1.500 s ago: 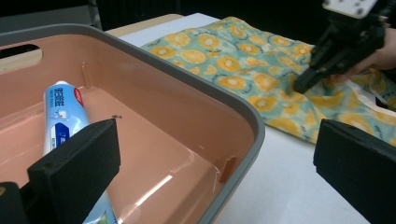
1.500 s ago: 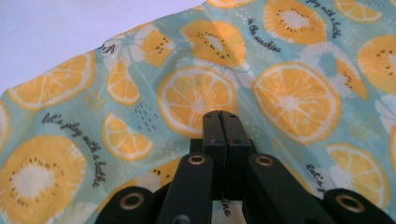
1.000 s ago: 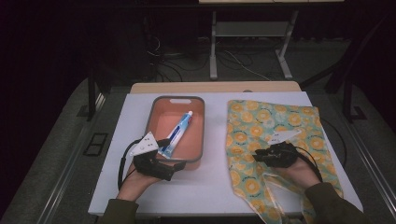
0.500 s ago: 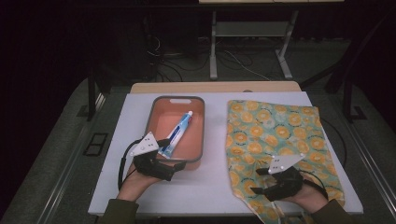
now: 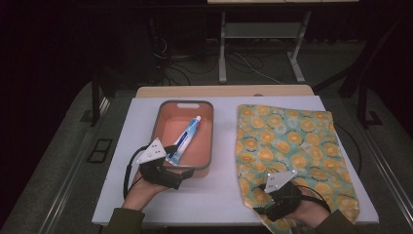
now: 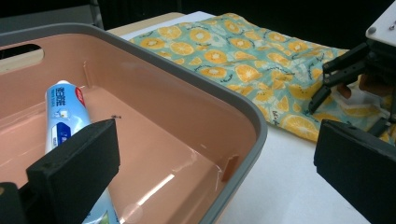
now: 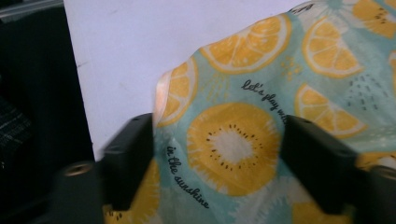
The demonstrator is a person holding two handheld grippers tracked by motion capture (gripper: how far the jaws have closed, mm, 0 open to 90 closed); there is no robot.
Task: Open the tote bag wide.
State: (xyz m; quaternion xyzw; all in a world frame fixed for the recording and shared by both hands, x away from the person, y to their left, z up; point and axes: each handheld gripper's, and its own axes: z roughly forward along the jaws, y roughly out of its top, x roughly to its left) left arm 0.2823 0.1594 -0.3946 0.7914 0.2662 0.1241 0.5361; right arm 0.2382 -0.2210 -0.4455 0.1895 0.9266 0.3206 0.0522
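A blue-and-white toothpaste tube point(image 5: 185, 140) lies in a pink tray with a grey rim point(image 5: 210, 131). My left gripper point(image 5: 179, 161) is open at the tray's near end. One jaw is inside beside the tube point(image 6: 63, 114) and the other is outside the tray wall point(image 6: 243, 121). A cloth bag printed with orange slices point(image 5: 287, 141) lies flat to the right. My right gripper point(image 5: 260, 210) sits low over its near left corner. Its jaws have just been opening, and a raised fold of the cloth point(image 7: 233, 140) lies between them, not pinched.
Both things rest on a white board point(image 5: 146, 112) over a wooden table. The board's near edge point(image 7: 84, 93) runs close beside my right gripper, with dark floor past it. Cables and a metal stand leg point(image 5: 222, 44) lie on the floor beyond the table.
My right gripper has moved from the middle of the cloth toward the table's near edge, to the cloth's near left corner. The left gripper, tray and tube have not moved.
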